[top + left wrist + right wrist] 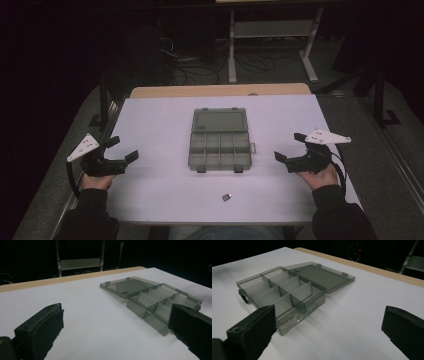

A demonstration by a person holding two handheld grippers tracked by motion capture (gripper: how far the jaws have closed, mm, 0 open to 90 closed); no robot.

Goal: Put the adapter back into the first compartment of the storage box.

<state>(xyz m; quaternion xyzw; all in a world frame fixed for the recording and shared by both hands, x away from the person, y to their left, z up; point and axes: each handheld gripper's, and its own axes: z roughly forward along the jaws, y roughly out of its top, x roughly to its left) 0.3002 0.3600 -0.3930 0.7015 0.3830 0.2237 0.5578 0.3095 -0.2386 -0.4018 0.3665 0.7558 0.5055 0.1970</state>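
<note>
Waiting with both tongs wide open and holding nothing, one on each side of the open box.

The grey see-through box [220, 140] lies in the middle of the white bench [150, 130], its lid folded flat at the far side and its little compartments looking empty. The left tongs [121, 149] hang near the left edge, and the right tongs [289, 148] hang near the right edge, both well apart from the box. A small dark piece [226, 197] lies alone near the front edge, between the two hands. I think it is meant for a compartment. It is tiny and flat, so the tongs could slip off it or flick it off the bench. A bump against the light box could also push it away.
</note>
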